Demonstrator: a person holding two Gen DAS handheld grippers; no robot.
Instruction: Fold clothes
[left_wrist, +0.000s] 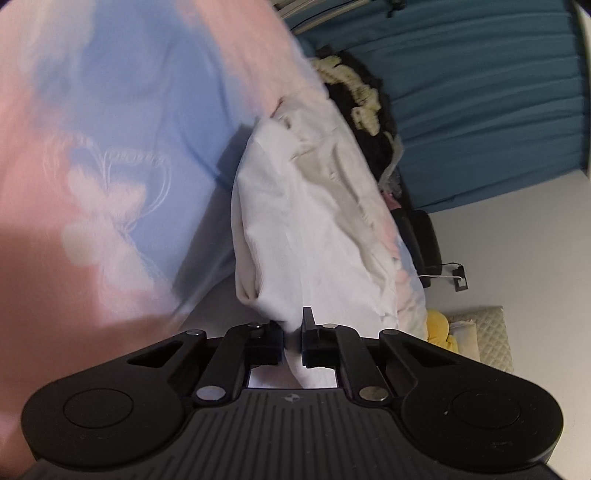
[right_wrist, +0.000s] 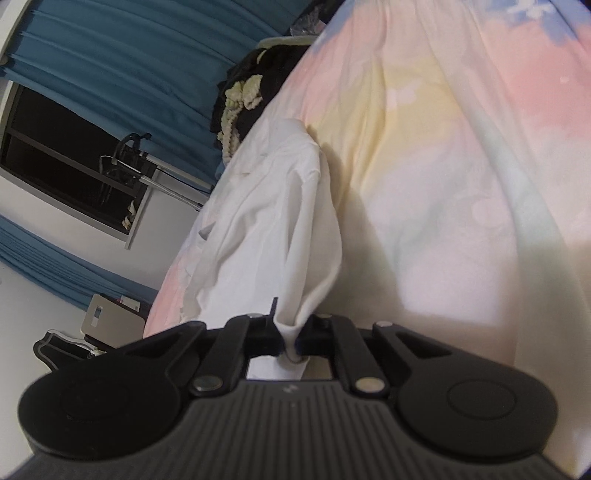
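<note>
The left gripper (left_wrist: 293, 341) has its two black jaws squeezed nearly together, and a bit of the white garment (left_wrist: 295, 206) is pinched between them. The cloth runs from the jaws away toward the far side, all wrinkly and bunched up. It lies on a bedsheet (left_wrist: 110, 110) that is pink and light blue, with a pale butterfly shape printed on it. That sheet fills the left of this view and looks blurry.

The right gripper (right_wrist: 290, 341) is squeezed nearly together too. It has hold of a folded edge of the same white garment (right_wrist: 266, 206) — the cloth pokes out just behind the jaws. From there the garment stretches away toward the far side, and one corner stands up like a little peak. Here the bedsheet (right_wrist: 443, 166) is on the right, in soft pink, yellow and pale blue.

At the far end of the bed sits a black piece of clothing with cream trim (left_wrist: 364, 99). Behind it hang teal curtains (left_wrist: 480, 92). In the right view a dark window (right_wrist: 55, 147) shows on the left — curtains (right_wrist: 129, 55) hang above it.

Near the bed, on the right of the left view, there is something yellow (left_wrist: 441, 328) next to a quilted cushion (left_wrist: 487, 332).
</note>
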